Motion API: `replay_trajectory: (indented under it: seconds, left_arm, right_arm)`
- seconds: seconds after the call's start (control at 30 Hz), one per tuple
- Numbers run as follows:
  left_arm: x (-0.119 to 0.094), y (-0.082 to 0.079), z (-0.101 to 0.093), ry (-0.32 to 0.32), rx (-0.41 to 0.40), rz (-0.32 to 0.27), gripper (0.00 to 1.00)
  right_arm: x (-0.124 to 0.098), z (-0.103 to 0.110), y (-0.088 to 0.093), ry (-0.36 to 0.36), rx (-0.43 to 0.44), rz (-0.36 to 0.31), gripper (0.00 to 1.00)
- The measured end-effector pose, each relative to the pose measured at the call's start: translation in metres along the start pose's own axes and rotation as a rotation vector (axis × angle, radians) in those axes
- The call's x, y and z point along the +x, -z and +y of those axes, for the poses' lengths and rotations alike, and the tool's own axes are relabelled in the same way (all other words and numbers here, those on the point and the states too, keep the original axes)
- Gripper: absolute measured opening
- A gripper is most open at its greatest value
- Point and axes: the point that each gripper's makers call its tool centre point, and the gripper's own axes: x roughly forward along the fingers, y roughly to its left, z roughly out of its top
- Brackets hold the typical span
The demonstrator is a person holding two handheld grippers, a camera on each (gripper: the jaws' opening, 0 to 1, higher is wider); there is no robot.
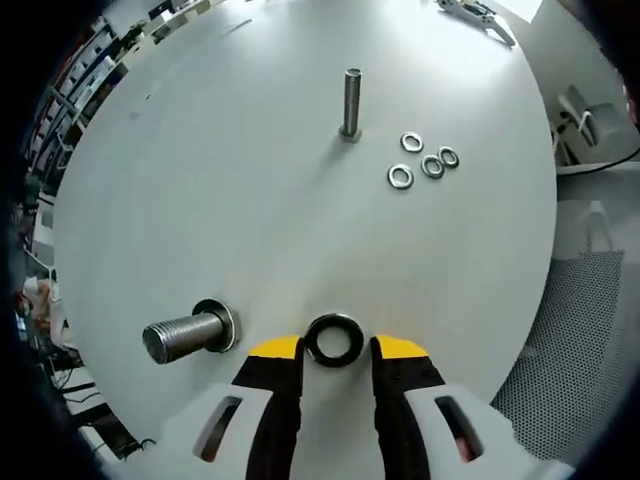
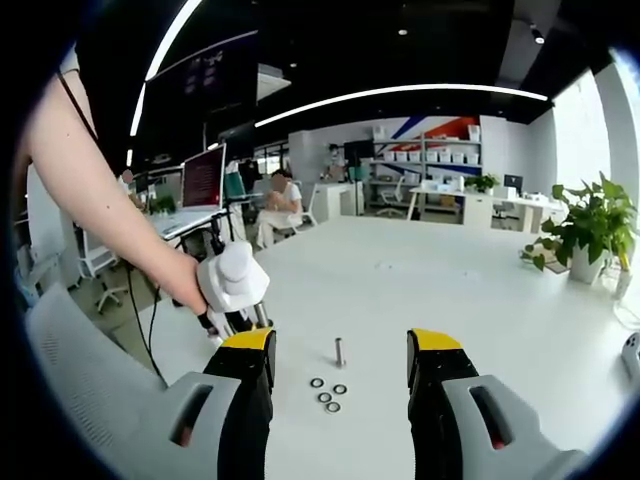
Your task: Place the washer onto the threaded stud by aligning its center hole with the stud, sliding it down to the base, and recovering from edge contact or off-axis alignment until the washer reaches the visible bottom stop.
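A dark large washer (image 1: 334, 340) sits between the yellow-tipped jaws of my left gripper (image 1: 336, 348), which stand close against its sides just above the white table (image 1: 250, 220). A thick threaded stud (image 1: 183, 336) rises at the lower left, with a washer (image 1: 222, 322) at its base. A thinner stud (image 1: 351, 100) stands farther off. My right gripper (image 2: 342, 350) hangs open above the table, nothing between its jaws. In the right gripper view, a person's hand holds the left gripper (image 2: 230, 285) left of the thin stud (image 2: 340, 352).
Several small silver washers (image 1: 425, 160) lie loose to the right of the thin stud, also seen as small washers (image 2: 328, 394) in the right gripper view. A mesh chair (image 1: 570, 330) stands by the table edge. A potted plant (image 2: 590, 230) and desks stand beyond.
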Motion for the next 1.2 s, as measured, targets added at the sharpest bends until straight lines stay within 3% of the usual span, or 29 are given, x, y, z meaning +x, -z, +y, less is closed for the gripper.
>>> replay_trajectory:
  seconds: [0.47, 0.77, 1.2]
  left_arm:
    - [0.001, -0.001, 0.001, -0.013, -0.03, -0.011, 0.2]
    - [0.001, 0.001, 0.003, -0.014, -0.036, -0.112, 0.2]
    - [-0.009, 0.007, 0.006, -0.022, -0.024, -0.112, 0.19]
  right_arm:
    - [0.0, 0.0, 0.003, 0.003, -0.013, 0.014, 0.55]
    - [0.0, -0.001, 0.005, 0.007, -0.019, 0.023, 0.55]
    - [0.001, 0.001, 0.008, -0.001, -0.027, 0.033, 0.55]
